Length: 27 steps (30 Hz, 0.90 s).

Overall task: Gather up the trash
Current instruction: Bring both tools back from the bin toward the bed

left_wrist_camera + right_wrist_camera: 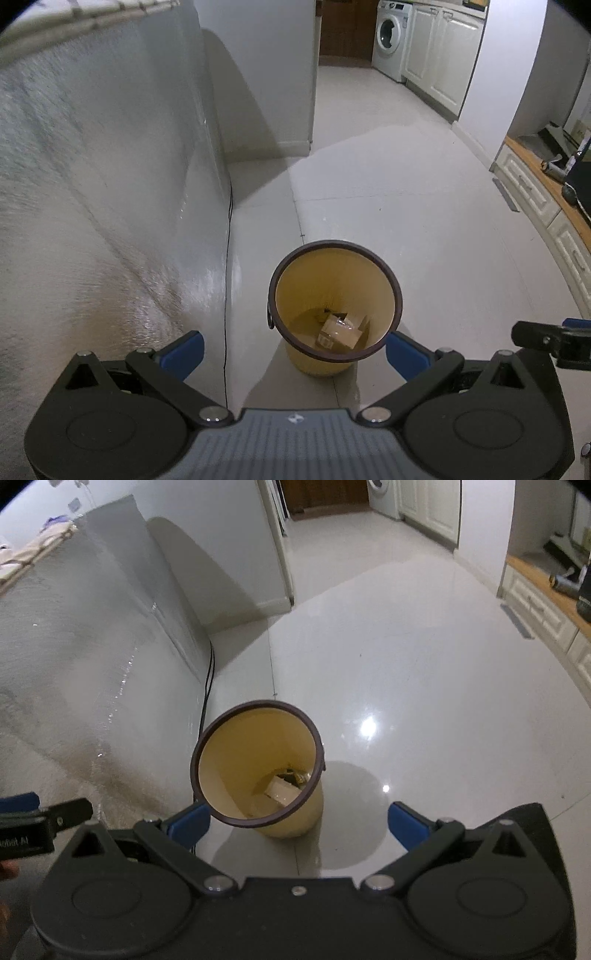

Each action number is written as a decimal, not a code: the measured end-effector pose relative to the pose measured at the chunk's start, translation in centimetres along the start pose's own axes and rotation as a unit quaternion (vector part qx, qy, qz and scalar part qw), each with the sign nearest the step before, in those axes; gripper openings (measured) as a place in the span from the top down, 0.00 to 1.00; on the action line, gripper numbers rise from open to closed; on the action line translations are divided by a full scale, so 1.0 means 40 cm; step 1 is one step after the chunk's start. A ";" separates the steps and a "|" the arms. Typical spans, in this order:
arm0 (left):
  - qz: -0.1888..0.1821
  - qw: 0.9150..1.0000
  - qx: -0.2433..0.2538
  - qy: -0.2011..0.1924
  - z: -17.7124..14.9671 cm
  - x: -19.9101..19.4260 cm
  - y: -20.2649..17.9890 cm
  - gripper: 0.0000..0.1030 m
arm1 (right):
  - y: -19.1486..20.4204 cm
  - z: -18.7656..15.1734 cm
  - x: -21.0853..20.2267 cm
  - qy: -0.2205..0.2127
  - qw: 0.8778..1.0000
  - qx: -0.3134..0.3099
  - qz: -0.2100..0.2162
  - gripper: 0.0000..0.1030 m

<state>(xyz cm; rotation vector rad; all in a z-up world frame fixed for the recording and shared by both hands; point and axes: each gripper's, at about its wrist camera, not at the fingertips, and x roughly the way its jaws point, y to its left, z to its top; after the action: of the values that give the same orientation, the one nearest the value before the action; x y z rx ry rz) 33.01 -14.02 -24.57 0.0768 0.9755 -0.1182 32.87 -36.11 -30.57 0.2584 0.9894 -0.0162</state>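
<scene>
Both the left gripper (293,345) and right gripper (298,821) hang spread wide and empty above the yellow bin (334,301) already holding trash (338,332), which a careless swing could tip

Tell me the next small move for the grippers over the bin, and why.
Probably lift both away from the yellow bin to look for more trash. The left gripper and right gripper are both open and empty, and crumpled packaging already lies at the bin's bottom. No loose trash shows on the floor here.
</scene>
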 end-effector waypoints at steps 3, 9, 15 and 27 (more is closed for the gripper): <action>-0.003 1.000 0.005 -0.011 -0.009 -0.061 -0.003 0.00 | 0.003 -0.014 -0.066 -0.017 1.000 -0.005 -0.001 0.00; -0.026 0.999 0.010 -0.045 -0.013 -0.199 -0.025 0.00 | 0.012 -0.047 -0.216 -0.066 0.998 -0.015 -0.001 0.00; -0.046 0.995 0.025 -0.086 -0.024 -0.330 -0.052 0.00 | 0.034 -0.078 -0.364 -0.114 0.993 -0.032 0.005 0.00; -0.073 0.978 0.022 -0.192 -0.037 -0.616 -0.015 0.00 | 0.098 -0.104 -0.631 -0.227 0.972 -0.057 0.030 0.00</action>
<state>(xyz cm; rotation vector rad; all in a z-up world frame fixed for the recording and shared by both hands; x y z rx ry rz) 18.04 -12.82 -4.96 0.0217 0.5919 -0.2793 16.02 -33.98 -11.03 0.1680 0.5251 0.0363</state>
